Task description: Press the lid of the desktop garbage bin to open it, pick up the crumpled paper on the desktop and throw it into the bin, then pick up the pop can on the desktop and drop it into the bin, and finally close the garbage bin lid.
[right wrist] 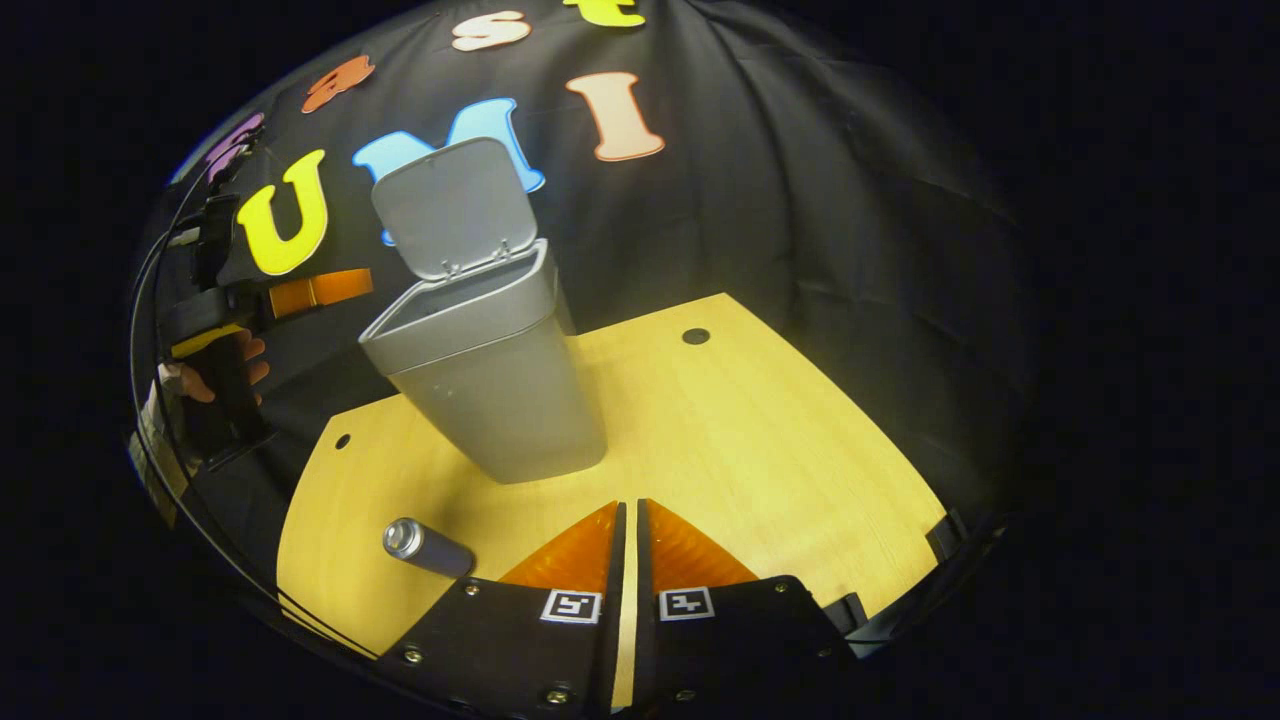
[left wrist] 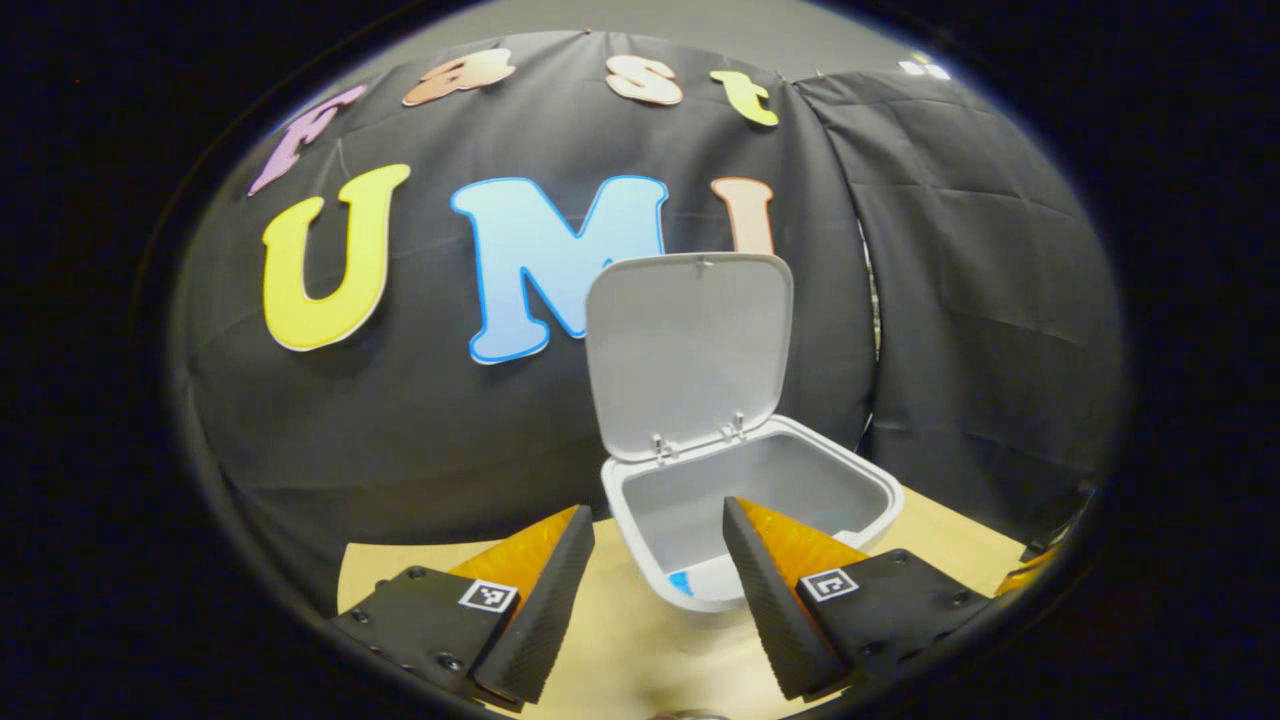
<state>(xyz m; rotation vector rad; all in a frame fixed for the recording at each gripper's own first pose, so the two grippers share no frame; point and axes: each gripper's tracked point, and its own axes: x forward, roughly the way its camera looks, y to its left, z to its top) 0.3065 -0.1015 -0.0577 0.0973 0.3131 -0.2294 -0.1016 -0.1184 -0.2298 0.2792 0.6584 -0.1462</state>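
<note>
The grey desktop bin (right wrist: 500,400) stands on the wooden table with its lid (right wrist: 455,205) swung up and back. In the left gripper view the lid (left wrist: 690,350) is upright behind the open bin (left wrist: 860,480); a pale lump with a blue spot (left wrist: 700,580) lies low inside, too unclear to name. My left gripper (left wrist: 655,510) is open, empty, just in front of and above the bin's near rim. It appears at the far left as the left gripper (right wrist: 325,290), held by a hand (right wrist: 215,380). The pop can (right wrist: 425,545) lies on its side near the table's front left. My right gripper (right wrist: 630,505) is shut and empty, right of the can.
The wooden table (right wrist: 760,430) stretches to the right of the bin, with small round holes (right wrist: 696,336) in its top. Black cloth walls close in behind and on both sides. The table's front edge runs just beneath the can.
</note>
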